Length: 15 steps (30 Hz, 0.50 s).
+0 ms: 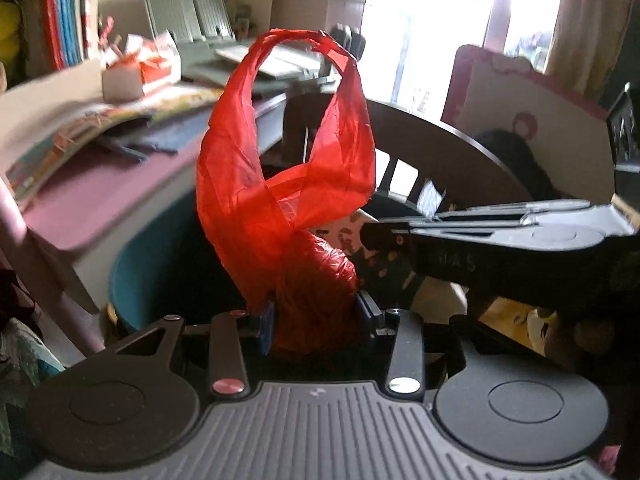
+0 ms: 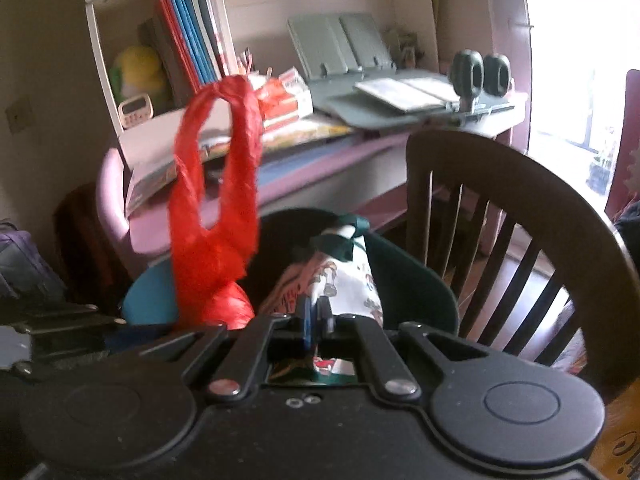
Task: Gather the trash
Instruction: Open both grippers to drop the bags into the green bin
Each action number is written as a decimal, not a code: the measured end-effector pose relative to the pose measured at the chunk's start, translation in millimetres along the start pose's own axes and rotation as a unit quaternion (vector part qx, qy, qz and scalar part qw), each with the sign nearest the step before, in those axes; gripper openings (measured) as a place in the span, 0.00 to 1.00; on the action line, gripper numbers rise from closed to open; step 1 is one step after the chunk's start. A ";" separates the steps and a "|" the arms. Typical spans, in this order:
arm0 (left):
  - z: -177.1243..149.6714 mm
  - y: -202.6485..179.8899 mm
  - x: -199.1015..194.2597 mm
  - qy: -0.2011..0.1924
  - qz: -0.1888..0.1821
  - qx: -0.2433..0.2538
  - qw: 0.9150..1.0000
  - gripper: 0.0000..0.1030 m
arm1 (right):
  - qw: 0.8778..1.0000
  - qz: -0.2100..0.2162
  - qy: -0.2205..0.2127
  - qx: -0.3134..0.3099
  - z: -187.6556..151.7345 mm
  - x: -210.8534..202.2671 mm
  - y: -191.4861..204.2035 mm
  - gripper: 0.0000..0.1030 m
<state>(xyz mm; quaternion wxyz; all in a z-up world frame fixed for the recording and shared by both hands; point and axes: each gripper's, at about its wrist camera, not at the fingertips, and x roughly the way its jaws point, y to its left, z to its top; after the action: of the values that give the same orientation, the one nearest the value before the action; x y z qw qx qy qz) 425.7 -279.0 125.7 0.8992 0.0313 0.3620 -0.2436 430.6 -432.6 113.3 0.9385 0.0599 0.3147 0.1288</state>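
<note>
Left gripper [image 1: 316, 312] pinching red bag [image 1: 280, 184], bag loops sticking up toward 12 o'clock, right gripper [image 2: 316, 320] fingers pressed together on printed bag [image 2: 352, 280], blue bin [image 2: 412, 280] behind.

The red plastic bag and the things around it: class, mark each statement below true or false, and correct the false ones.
1. The left gripper holds the red plastic bag. True.
2. The bag's handles hang down limp. False: they stand up as loops.
3. The right gripper has its fingers wide open. False: they are shut on a printed wrapper.
4. A dark wooden chair stands by the desk. True.
5. The bin is yellow. False: it is teal.
</note>
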 end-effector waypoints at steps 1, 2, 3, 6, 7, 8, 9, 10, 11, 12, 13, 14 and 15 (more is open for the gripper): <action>-0.9 -0.4 4.3 0.007 0.000 0.001 1.000 0.39 | 1.000 0.002 0.004 -0.002 0.4 2.0 -0.1 0.03; -2.1 0.2 8.1 0.013 0.002 0.001 1.000 0.39 | 1.000 0.004 0.008 -0.001 0.1 4.4 -0.2 0.05; -2.2 1.1 11.2 0.021 0.002 0.000 1.000 0.39 | 1.000 0.006 0.013 0.001 0.9 5.8 0.0 0.09; -1.0 3.3 16.8 0.034 0.004 0.001 0.999 0.41 | 1.000 -0.008 0.012 0.003 3.7 8.9 -0.6 0.19; 1.0 3.8 18.2 0.037 0.004 0.001 0.999 0.41 | 1.000 -0.011 0.012 0.005 4.9 8.8 -1.2 0.20; 1.8 4.4 18.3 0.039 0.001 -0.003 0.999 0.42 | 1.000 -0.011 0.012 0.009 6.1 8.5 -2.1 0.20; 2.4 3.9 16.6 0.040 -0.001 -0.008 0.999 0.44 | 1.000 -0.011 0.011 0.012 7.0 7.5 -3.3 0.23; 3.3 4.6 15.7 0.039 -0.001 -0.014 0.999 0.45 | 1.000 -0.011 0.008 0.014 7.3 5.6 -4.2 0.26; 3.5 5.1 14.3 0.035 0.000 -0.018 0.999 0.49 | 1.000 -0.009 0.005 0.013 7.2 2.9 -4.3 0.35; 4.9 6.3 14.4 0.031 -0.001 -0.020 0.999 0.56 | 1.000 -0.008 0.003 0.012 6.6 -0.4 -4.2 0.35; 4.2 6.3 12.2 0.027 -0.003 -0.023 0.999 0.58 | 1.000 -0.006 0.002 0.013 6.0 -3.4 -4.7 0.35; 3.4 6.3 9.9 0.024 -0.004 -0.025 0.999 0.60 | 1.000 -0.005 0.001 0.013 5.3 -6.4 -5.1 0.35; 2.7 6.5 7.7 0.021 -0.006 -0.026 0.999 0.60 | 1.000 -0.005 0.000 0.013 4.2 -9.9 -5.0 0.35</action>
<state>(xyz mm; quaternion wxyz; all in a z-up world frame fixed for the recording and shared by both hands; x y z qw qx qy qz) 435.2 -277.1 121.8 0.8904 0.0106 0.3874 -0.2388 426.5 -440.3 121.4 0.9383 0.0708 0.3167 0.1198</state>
